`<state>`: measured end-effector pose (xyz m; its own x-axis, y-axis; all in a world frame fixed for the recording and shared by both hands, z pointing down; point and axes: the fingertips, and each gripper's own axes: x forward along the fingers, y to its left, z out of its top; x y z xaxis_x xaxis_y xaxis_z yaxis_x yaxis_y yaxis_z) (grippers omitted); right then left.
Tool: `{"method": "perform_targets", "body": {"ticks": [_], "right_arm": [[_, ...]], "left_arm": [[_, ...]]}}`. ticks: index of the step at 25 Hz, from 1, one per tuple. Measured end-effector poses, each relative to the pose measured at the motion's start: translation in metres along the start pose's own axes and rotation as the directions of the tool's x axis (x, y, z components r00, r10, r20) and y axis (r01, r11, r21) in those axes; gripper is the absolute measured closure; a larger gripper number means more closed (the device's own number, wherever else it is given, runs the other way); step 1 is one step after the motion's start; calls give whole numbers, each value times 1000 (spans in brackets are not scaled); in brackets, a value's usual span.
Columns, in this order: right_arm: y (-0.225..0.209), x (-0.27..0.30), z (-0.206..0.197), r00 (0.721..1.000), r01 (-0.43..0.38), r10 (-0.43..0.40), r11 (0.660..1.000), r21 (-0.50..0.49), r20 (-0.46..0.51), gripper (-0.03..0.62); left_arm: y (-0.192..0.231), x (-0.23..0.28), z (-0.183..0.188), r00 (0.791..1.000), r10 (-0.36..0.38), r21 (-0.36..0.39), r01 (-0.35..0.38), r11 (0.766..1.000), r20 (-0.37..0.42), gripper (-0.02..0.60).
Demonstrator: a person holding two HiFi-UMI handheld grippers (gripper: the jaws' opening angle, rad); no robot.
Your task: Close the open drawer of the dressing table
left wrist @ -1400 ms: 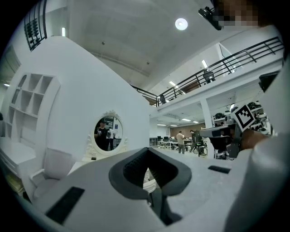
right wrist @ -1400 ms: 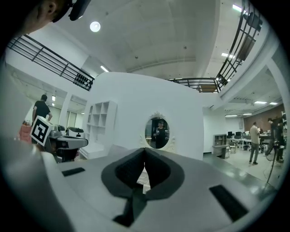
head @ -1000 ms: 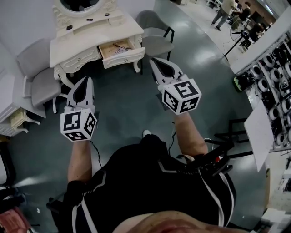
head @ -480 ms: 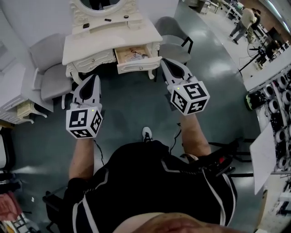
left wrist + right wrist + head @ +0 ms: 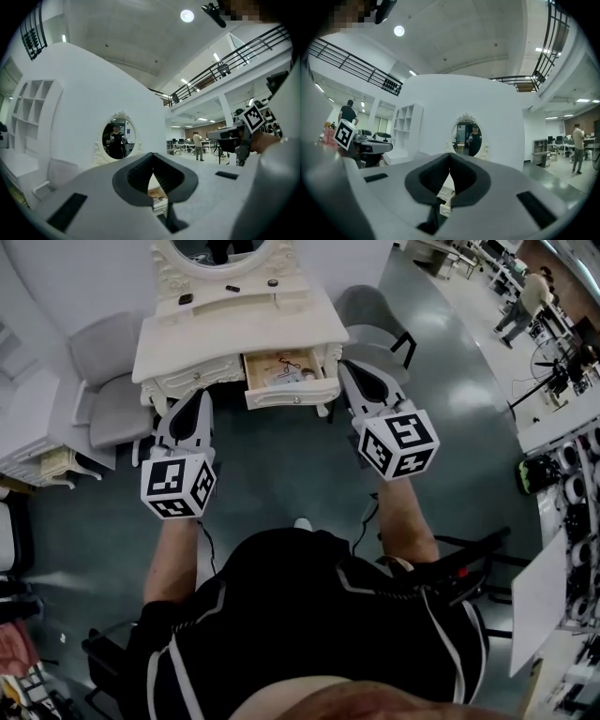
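A big open hall with a grey-green floor (image 5: 272, 465) is seen from above, and a white dressing table (image 5: 230, 357) with an oval mirror (image 5: 220, 247) is set against the wall, with a grey chair (image 5: 108, 404) parked on either side. The drawer (image 5: 286, 381) in the right half of the table front is pulled out, and some small bits can be seen lying inside. The left gripper (image 5: 199, 395) and right gripper (image 5: 348, 367) are held up in front of the table, the right one near the drawer's right corner. Both sets of fingers (image 5: 137, 174) are pressed together at the tips, with nothing pinched between them.
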<state>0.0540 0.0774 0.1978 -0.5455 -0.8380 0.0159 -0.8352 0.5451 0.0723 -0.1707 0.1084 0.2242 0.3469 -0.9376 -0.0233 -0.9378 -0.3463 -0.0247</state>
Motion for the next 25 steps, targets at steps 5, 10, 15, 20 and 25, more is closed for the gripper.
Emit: {"method": "perform_targets", "body": {"ticks": [5, 10, 15, 20, 25], "right_arm": [[-37, 18, -9, 1000, -16, 16, 1000, 15, 2, 589], [-73, 29, -21, 1000, -27, 28, 999, 25, -4, 589], [-105, 41, -34, 999, -41, 42, 999, 31, -14, 589], [-122, 62, -48, 999, -39, 41, 998, 56, -33, 589], [-133, 92, -67, 998, -11, 15, 998, 57, -68, 589]], "left_arm": [[-13, 43, -3, 1000, 2, -4, -2, 1000, -10, 577], [-29, 82, -9, 1000, 4, 3, -4, 1000, -22, 577], [-42, 113, -21, 999, 11, 13, -11, 1000, -43, 577], [-40, 138, -30, 997, -9, 17, 10, 1000, -72, 577], [-18, 173, -51, 995, -42, -2, 42, 999, -92, 577]]}}
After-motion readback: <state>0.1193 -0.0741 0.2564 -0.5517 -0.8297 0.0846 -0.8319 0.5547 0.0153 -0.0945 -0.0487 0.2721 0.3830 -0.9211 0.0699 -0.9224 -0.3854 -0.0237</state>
